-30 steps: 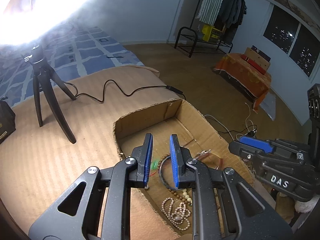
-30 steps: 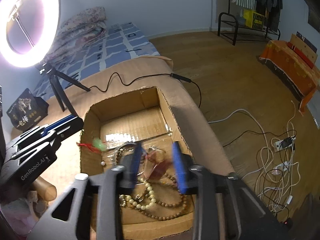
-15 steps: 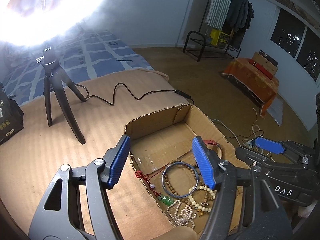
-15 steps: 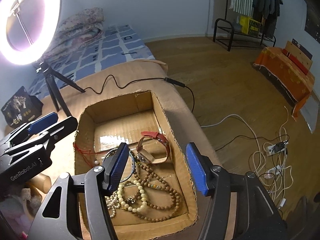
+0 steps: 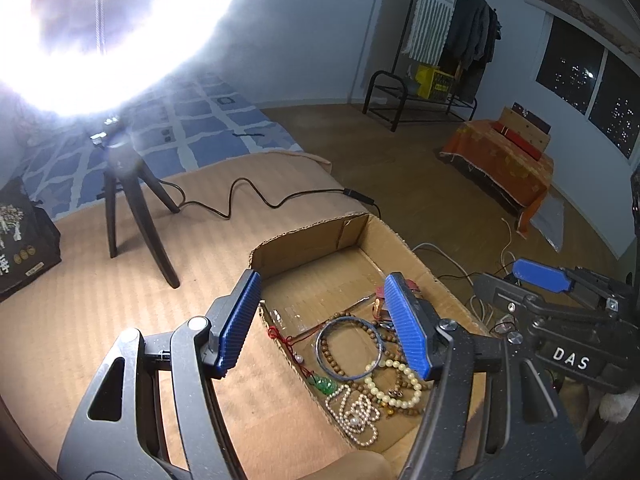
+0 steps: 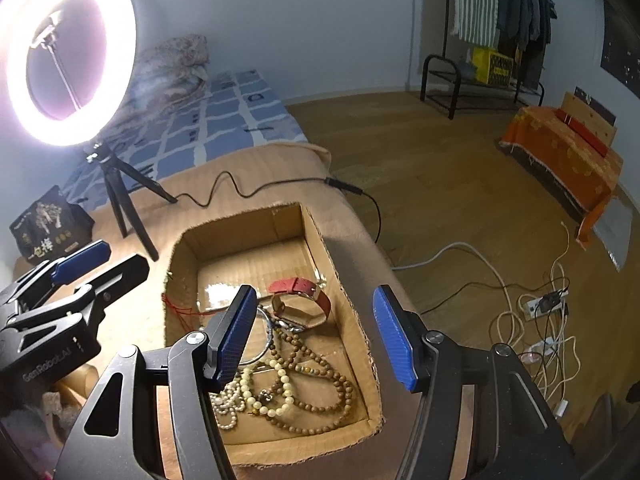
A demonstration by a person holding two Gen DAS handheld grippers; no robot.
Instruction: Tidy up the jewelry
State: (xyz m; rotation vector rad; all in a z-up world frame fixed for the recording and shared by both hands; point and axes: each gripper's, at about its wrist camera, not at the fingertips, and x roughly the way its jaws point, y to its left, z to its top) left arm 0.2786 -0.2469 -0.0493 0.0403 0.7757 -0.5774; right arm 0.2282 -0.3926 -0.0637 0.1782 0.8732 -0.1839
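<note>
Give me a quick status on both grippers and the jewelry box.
Left gripper open, empty. Right gripper open, empty. Jewelry piled in cardboard box. Nothing in the way.

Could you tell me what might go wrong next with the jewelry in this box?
The bead strands, pearls and blue bangle overlap in one pile inside the cardboard box, so lifting one piece may drag others out. The red cord lies against the box's near wall and could snag.

Left gripper [image 5: 326, 326] and right gripper [image 6: 314, 338] spread open, lifted above cardboard box [image 6: 348, 308], jewelry released
</note>
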